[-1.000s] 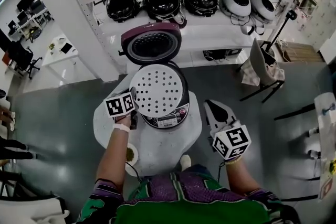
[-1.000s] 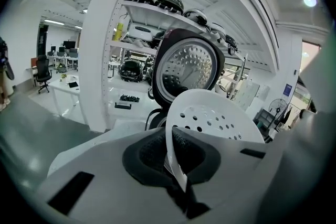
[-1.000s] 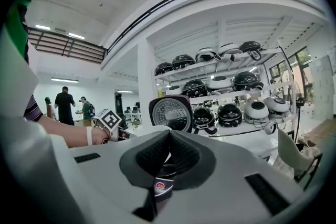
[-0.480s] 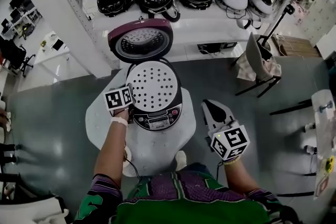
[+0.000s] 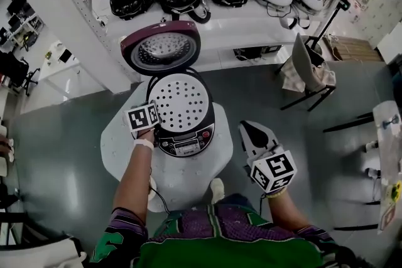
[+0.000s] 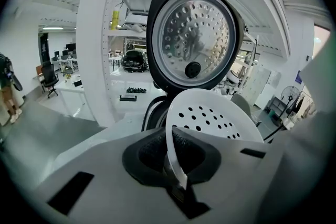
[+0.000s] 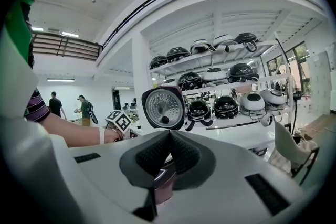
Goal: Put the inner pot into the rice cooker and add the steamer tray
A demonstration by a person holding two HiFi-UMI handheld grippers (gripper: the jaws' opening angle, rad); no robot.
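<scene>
The steamer tray (image 5: 181, 102) has come lower over the rice cooker (image 5: 186, 146) mouth, and it hides what is inside. The left gripper (image 5: 155, 126) pinches its rim. The right gripper (image 5: 250, 130), right of the cooker, is squeezed shut on nothing. The open lid (image 5: 162, 47) and the shelves (image 5: 251, 22) of cookers stand behind.

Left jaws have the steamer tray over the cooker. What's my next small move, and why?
Probably lower the left gripper slightly to level the steamer tray into the rice cooker before releasing: its jaws pinch the rim, the tray looks tilted above the opening, and the lid stands open.
</scene>
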